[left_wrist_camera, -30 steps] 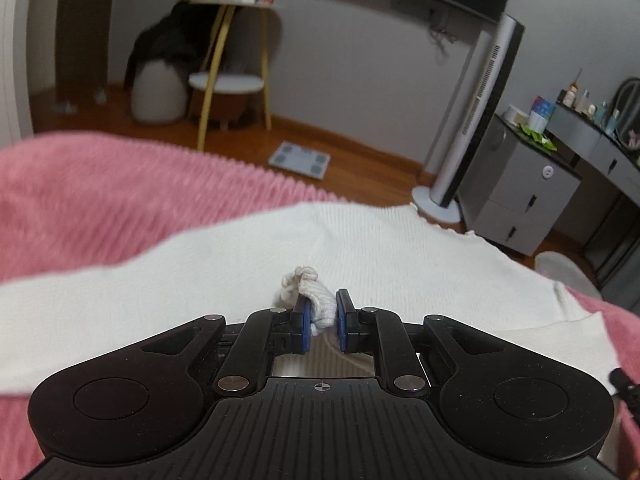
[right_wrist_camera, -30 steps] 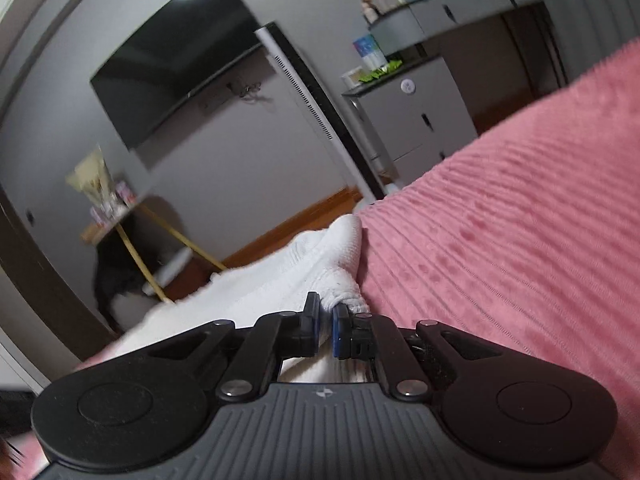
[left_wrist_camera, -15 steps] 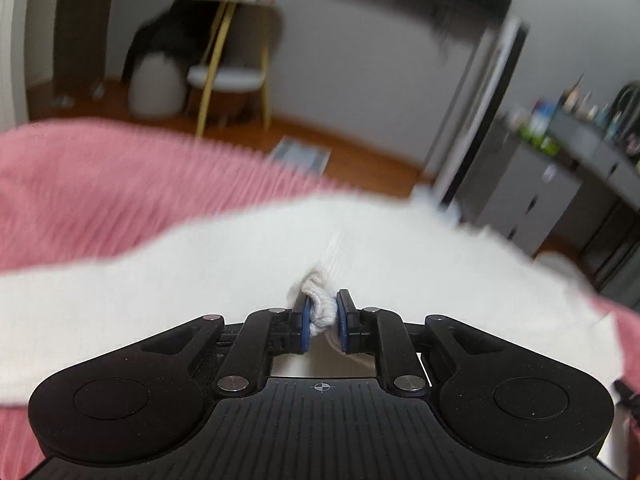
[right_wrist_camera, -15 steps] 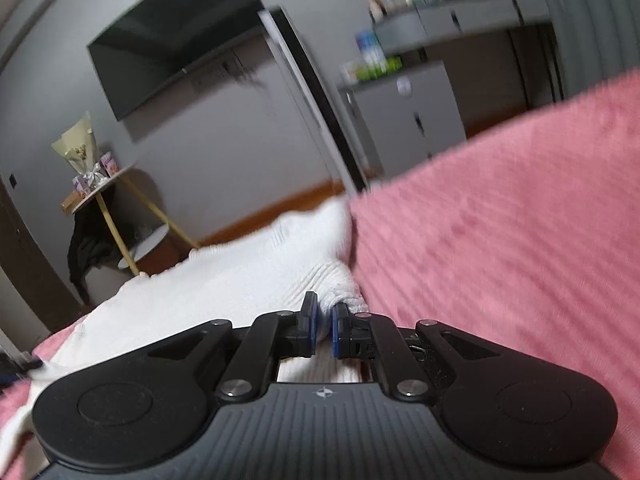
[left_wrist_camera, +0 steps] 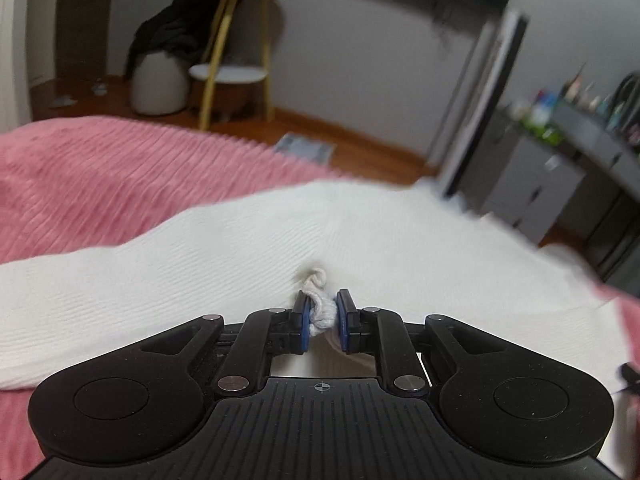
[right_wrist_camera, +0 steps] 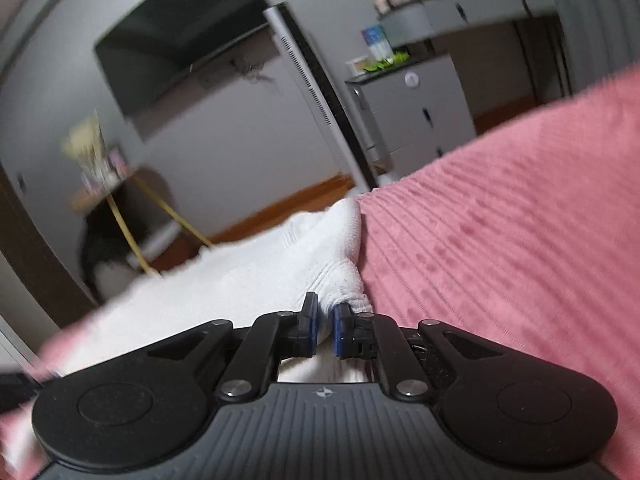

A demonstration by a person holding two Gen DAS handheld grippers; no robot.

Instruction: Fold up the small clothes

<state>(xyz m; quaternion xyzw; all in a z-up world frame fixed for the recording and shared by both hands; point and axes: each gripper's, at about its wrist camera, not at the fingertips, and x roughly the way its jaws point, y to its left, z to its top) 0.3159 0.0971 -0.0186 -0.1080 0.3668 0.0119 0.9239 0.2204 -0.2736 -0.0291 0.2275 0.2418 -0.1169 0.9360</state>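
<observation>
On the bed: a pink blanket (left_wrist_camera: 120, 176) of soft ribbed plush covers it, the ribs running in fine parallel lines.
Garment: a white knit top (left_wrist_camera: 240, 248), finely ribbed, lies spread flat across the blanket, its far edge near the blanket's far edge.
Bunched part: a small twisted knot of the white knit (left_wrist_camera: 320, 308) stands up from the garment's near side.
Left gripper (left_wrist_camera: 323, 318): black, with blue pads; its jaws are opening, narrow gap, the twisted knot between the pads and touching both.
Right gripper (right_wrist_camera: 325, 322): same black build with blue pads; jaws nearly together, pinching a thick folded corner of the white top (right_wrist_camera: 340, 280) at the garment's right edge, where knit meets blanket.
Fold at right edge: rounded, padded ridge with pressed creases fanning toward the pads.
Beyond the blanket: wooden floor, a slim tower fan (right_wrist_camera: 316, 92), a grey cabinet (right_wrist_camera: 416, 108), a dark flat screen (right_wrist_camera: 176, 52) on the wall; much of it blurred.
</observation>
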